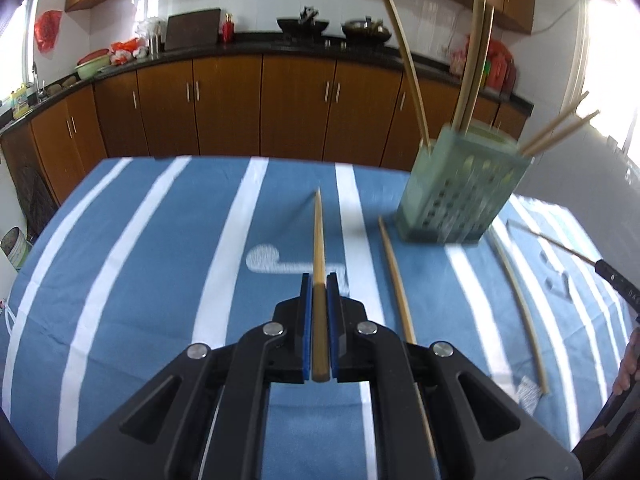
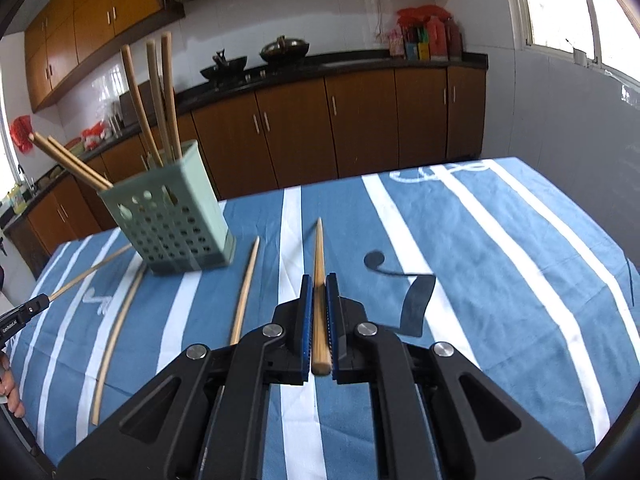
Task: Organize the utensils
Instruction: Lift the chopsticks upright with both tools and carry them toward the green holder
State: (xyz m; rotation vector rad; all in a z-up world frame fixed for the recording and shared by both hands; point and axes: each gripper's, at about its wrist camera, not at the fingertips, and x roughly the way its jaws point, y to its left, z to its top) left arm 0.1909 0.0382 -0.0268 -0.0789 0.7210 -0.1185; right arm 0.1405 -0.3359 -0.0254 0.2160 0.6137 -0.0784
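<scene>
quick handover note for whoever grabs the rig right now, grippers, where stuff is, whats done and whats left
Left gripper: shut on a chopstick, lifted clear of the cloth.
Right gripper: shut on another chopstick, also in the air.
Green holder stands on the striped tablecloth between the two hands, with five chopsticks already in it.
Left: drop both held chopsticks into the holder, then collect the two loose ones lying near its base, a straight one and a bowed one.

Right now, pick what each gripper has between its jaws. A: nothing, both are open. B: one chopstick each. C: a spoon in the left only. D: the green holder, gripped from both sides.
B: the left gripper and the right gripper are each shut on one chopstick, apart from the green holder.
</scene>
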